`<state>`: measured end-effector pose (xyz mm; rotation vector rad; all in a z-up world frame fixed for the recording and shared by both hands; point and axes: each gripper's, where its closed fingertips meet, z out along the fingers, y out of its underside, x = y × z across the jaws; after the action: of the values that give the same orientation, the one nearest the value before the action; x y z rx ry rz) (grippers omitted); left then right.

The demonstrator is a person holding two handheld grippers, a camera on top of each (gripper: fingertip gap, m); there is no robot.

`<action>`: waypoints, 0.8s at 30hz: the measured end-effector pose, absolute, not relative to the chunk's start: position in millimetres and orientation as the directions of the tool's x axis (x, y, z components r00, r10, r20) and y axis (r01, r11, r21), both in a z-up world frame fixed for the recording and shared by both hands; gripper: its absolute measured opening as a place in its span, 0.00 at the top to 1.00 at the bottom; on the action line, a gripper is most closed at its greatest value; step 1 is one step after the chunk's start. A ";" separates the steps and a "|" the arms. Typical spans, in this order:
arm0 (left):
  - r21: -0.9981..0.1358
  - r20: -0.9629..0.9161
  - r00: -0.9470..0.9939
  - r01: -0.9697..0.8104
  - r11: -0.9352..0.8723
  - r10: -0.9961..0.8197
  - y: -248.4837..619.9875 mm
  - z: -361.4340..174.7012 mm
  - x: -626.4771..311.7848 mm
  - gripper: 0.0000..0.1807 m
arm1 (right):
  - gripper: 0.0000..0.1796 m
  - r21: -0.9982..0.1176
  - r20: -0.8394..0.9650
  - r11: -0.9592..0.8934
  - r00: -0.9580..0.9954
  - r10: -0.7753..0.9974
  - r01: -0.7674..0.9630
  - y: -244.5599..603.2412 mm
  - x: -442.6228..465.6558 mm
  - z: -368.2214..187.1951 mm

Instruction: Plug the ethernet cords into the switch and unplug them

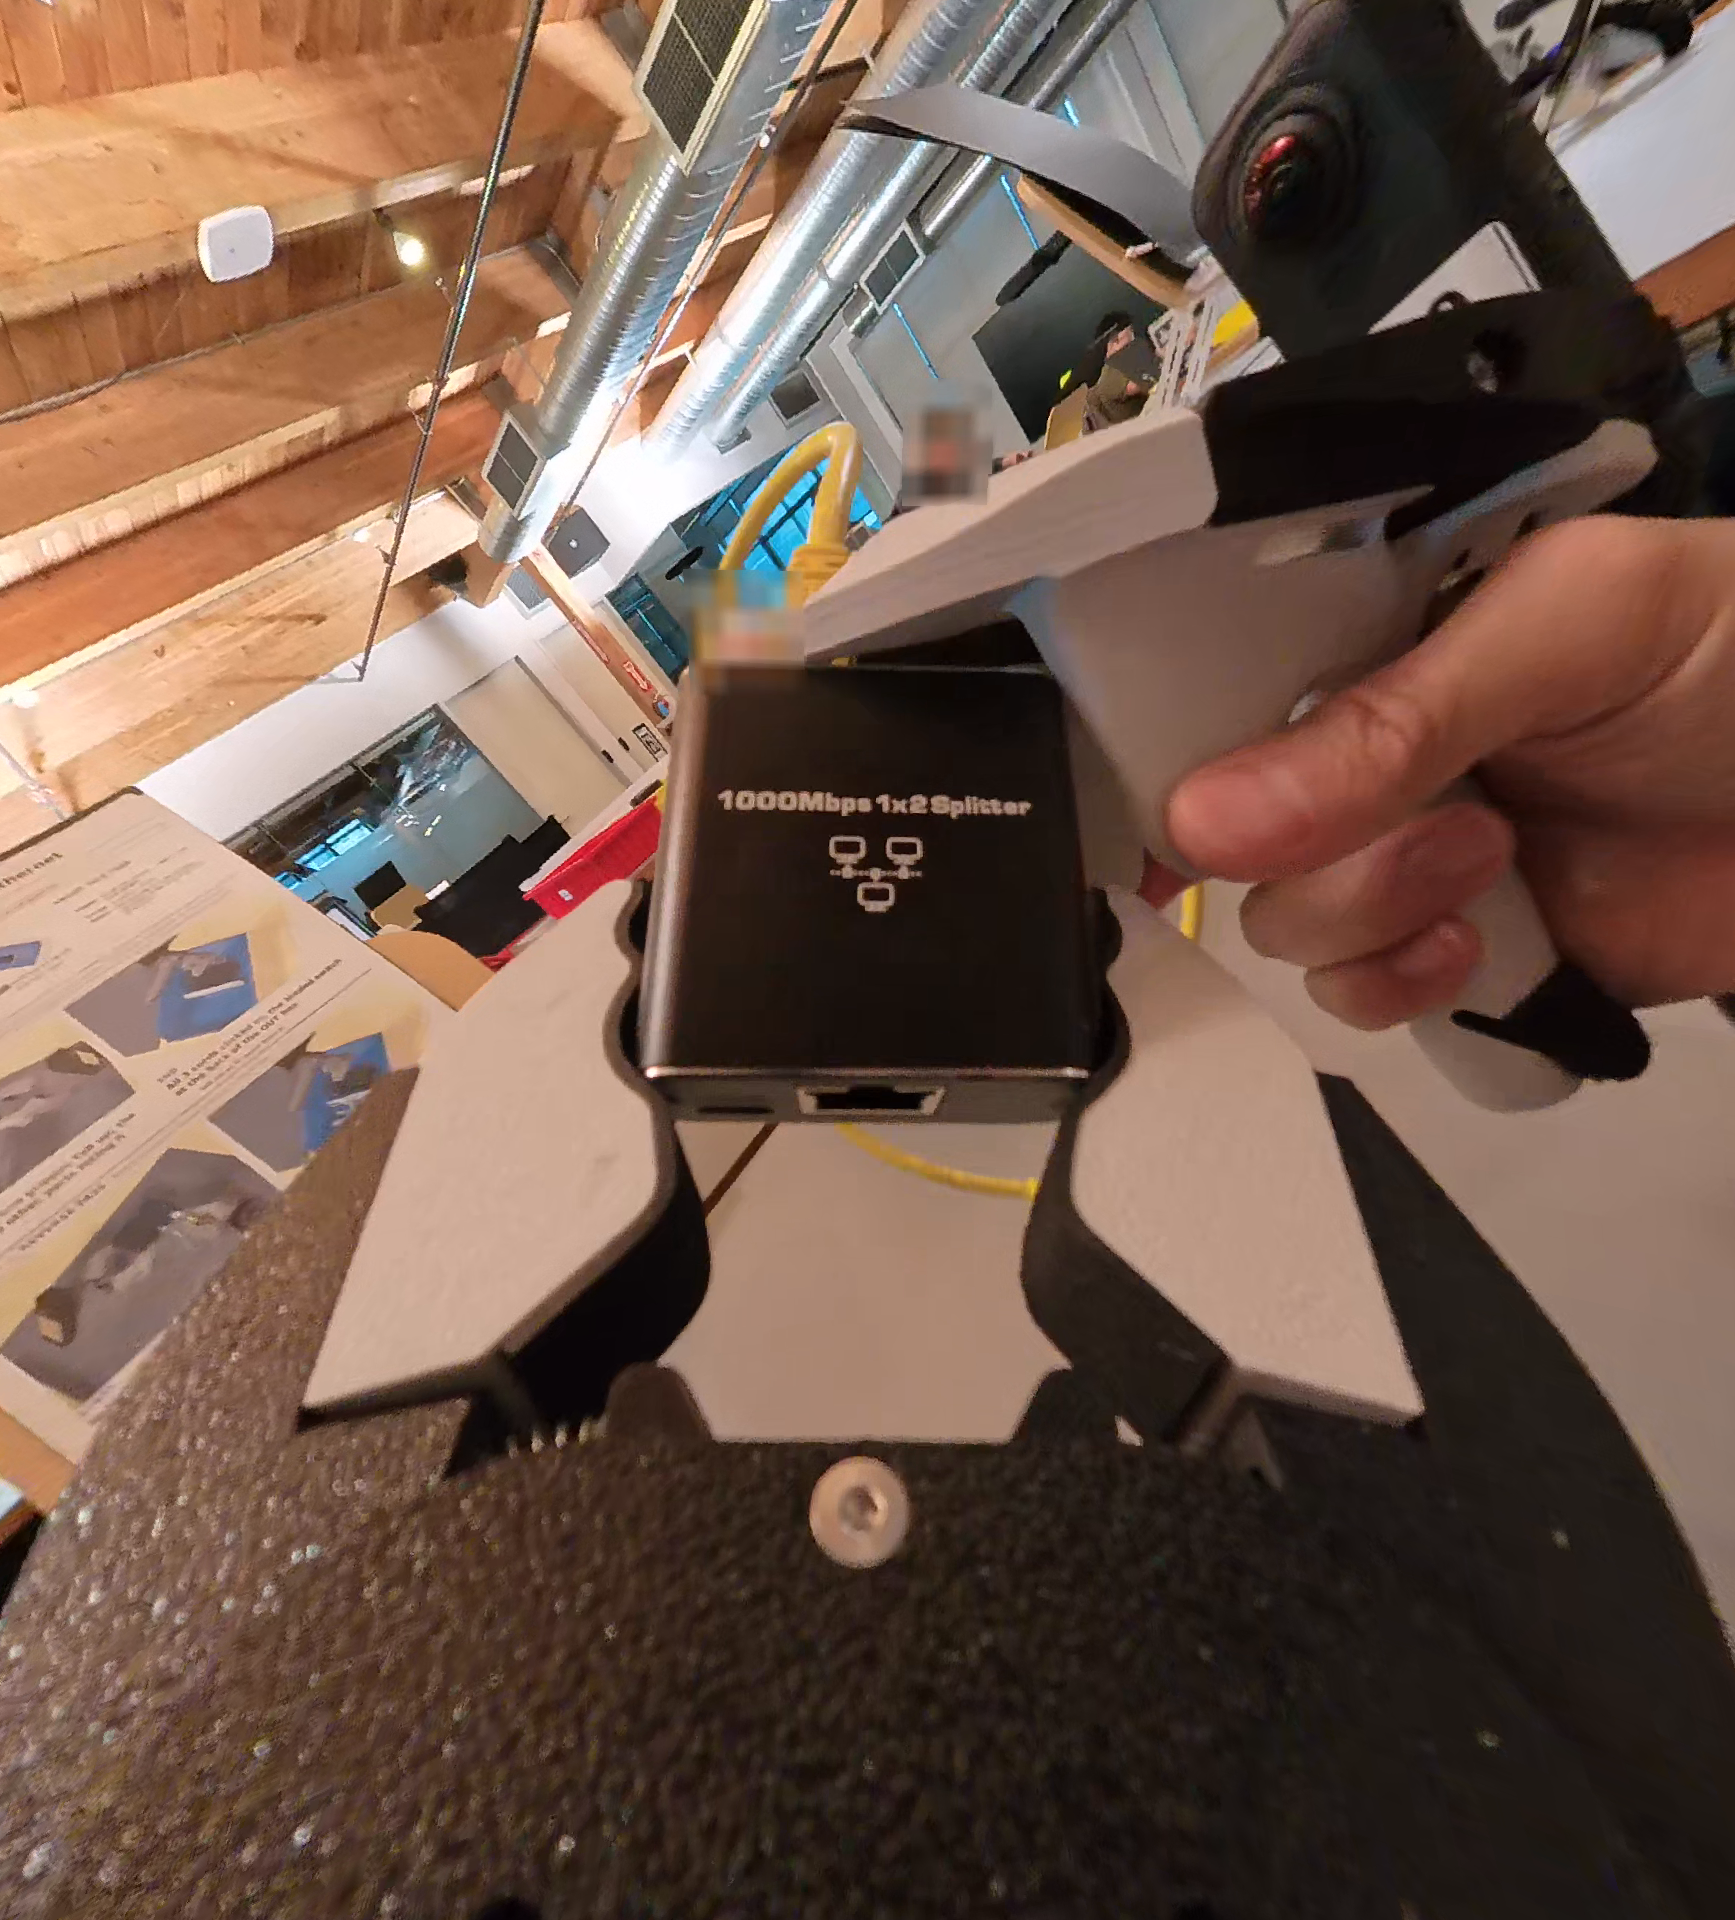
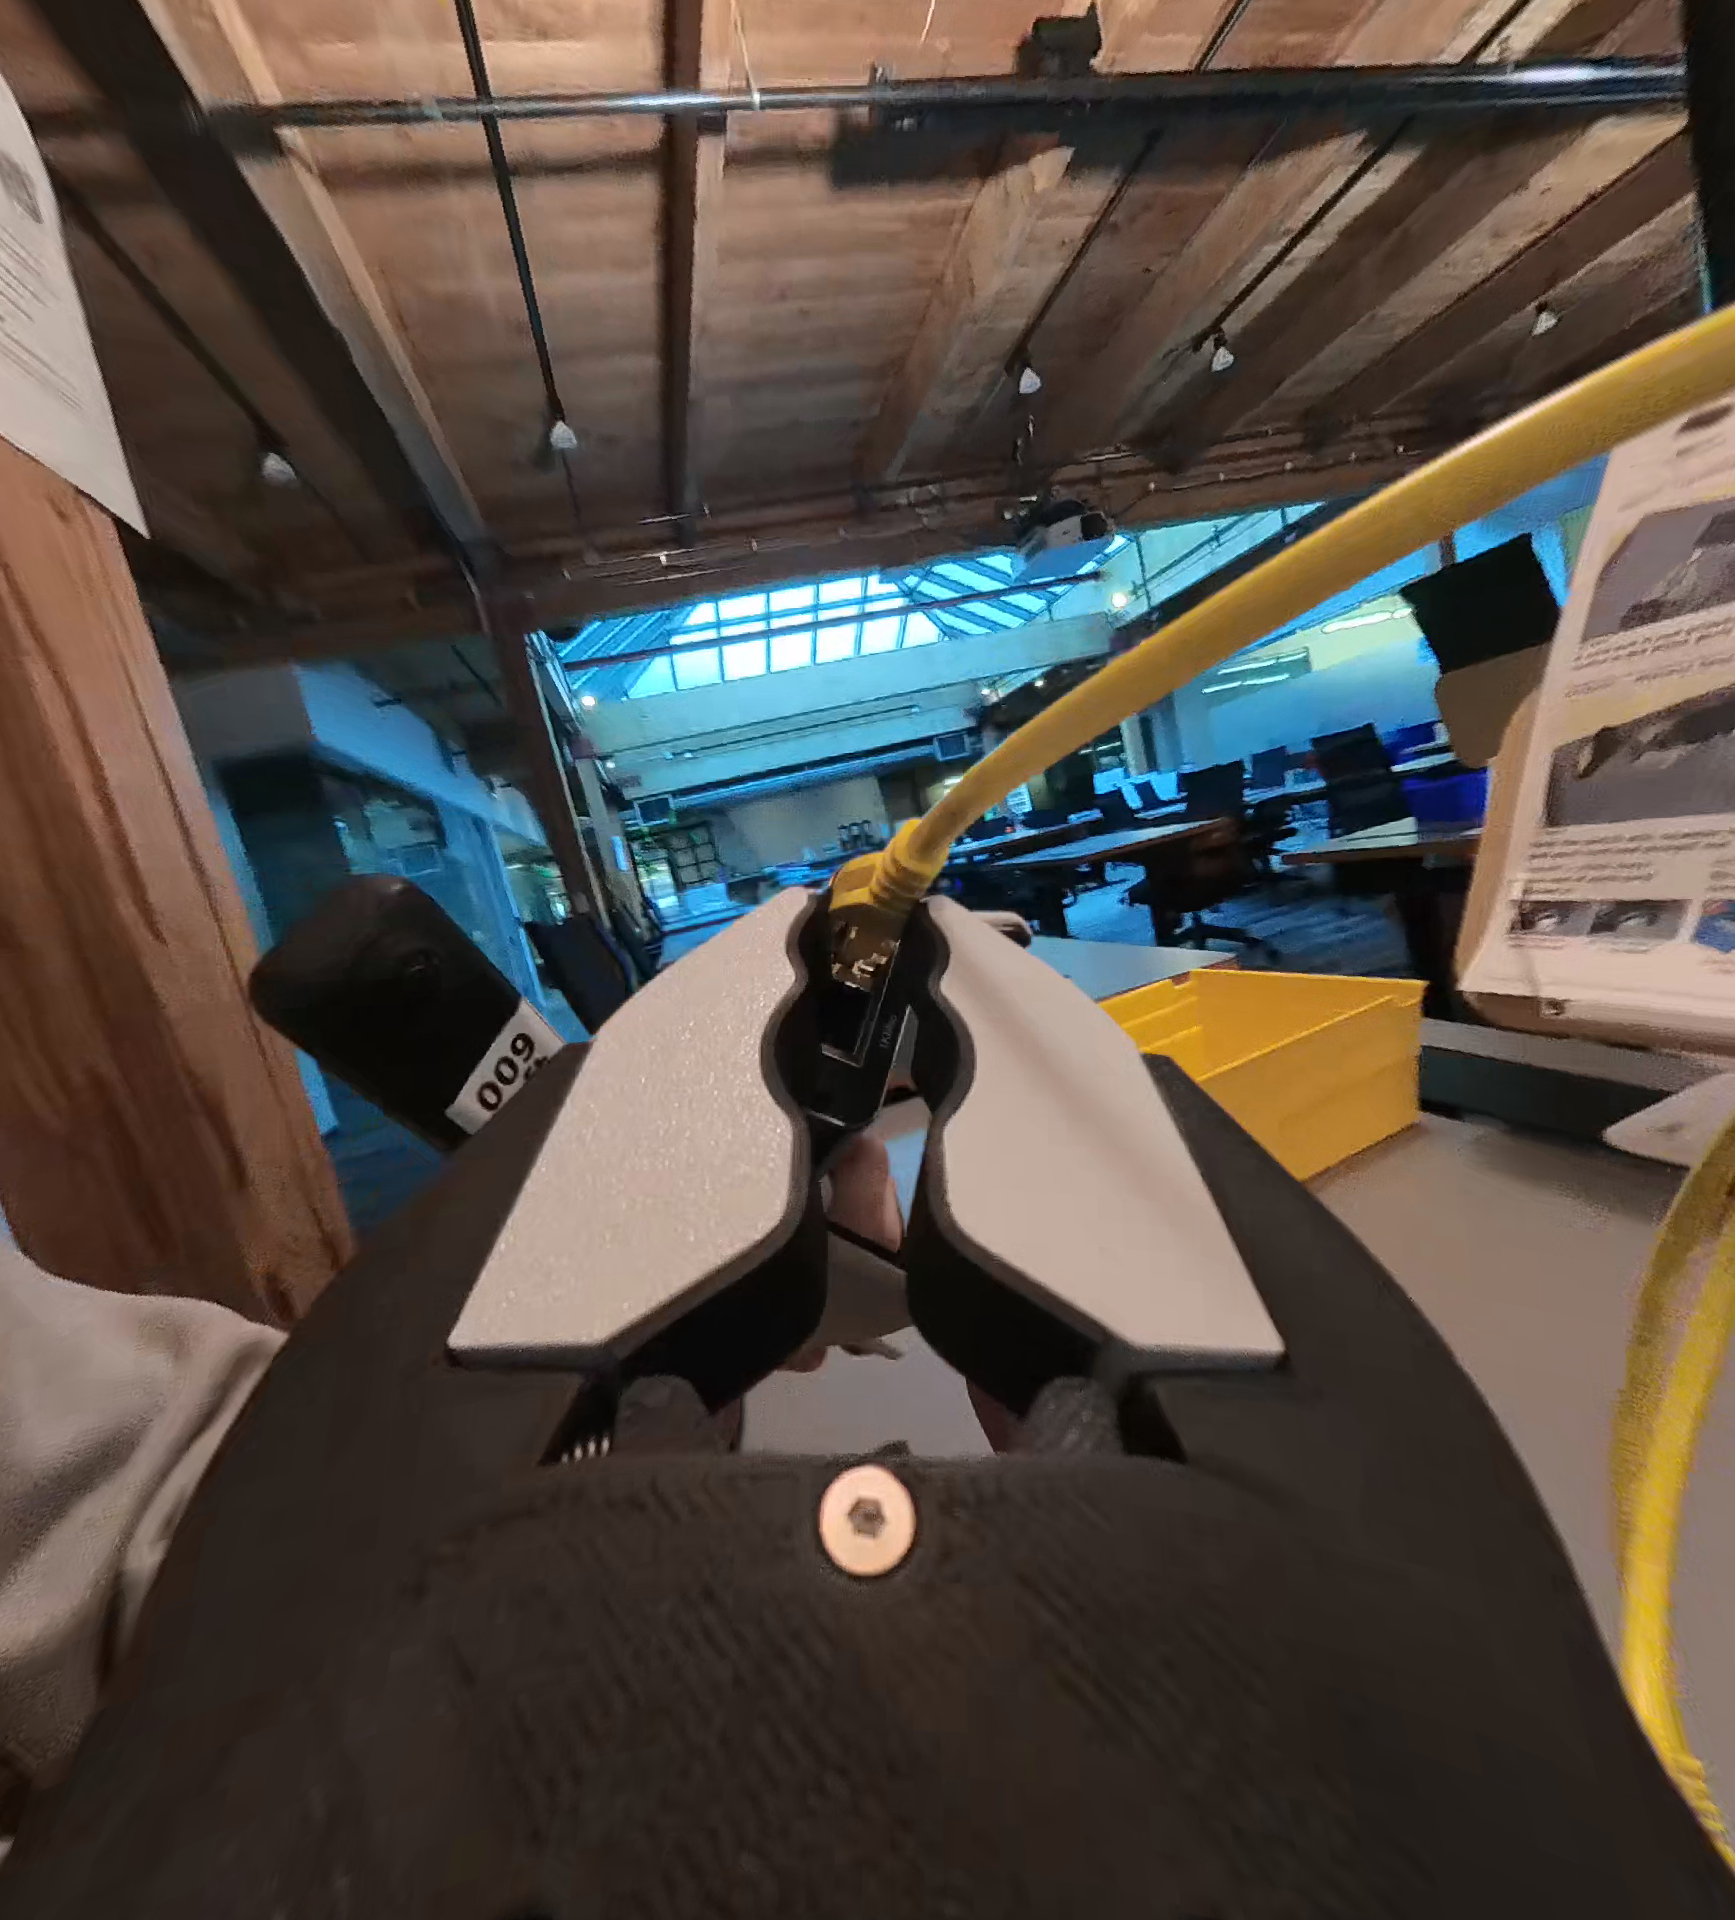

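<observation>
Wooden ceiling beams and silver ducts hang over the left wrist view, where the left gripper clamps a small black metal switch box by its sides, one empty port facing the camera. Beyond it a person's hand holds the right gripper's white handle.

From the right wrist view, the right gripper pinches what seems to be the yellow ethernet cord's plug at the switch; the yellow ethernet cord arcs away rightward above a yellow plastic bin.

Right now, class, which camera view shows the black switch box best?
The left wrist view: the black switch box fills the centre, top face and front port visible. The right wrist view shows only a dark sliver between the fingers.
</observation>
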<state>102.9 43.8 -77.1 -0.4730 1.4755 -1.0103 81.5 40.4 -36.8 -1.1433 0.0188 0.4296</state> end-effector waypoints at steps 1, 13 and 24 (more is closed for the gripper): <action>-0.806 -0.582 -0.191 0.265 0.530 -0.790 43.1 -77.9 103.7 0.58 | 0.91 -0.877 -0.225 0.347 0.922 0.316 -0.333 39.8 81.7 -37.2; -0.849 -0.518 -0.282 0.054 0.525 -0.808 47.5 -96.6 107.8 0.58 | 0.92 -0.903 -0.217 0.307 0.936 0.278 -0.301 41.6 90.5 -44.8; -0.841 -0.539 -0.265 0.213 0.497 -0.799 39.7 -76.8 98.6 0.62 | 0.92 -0.761 -0.436 0.292 0.790 0.431 -0.579 44.5 92.6 -48.7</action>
<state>98.6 39.7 -76.8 -0.5259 1.5450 -1.0572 92.6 44.5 -48.7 -1.0819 0.1577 0.6765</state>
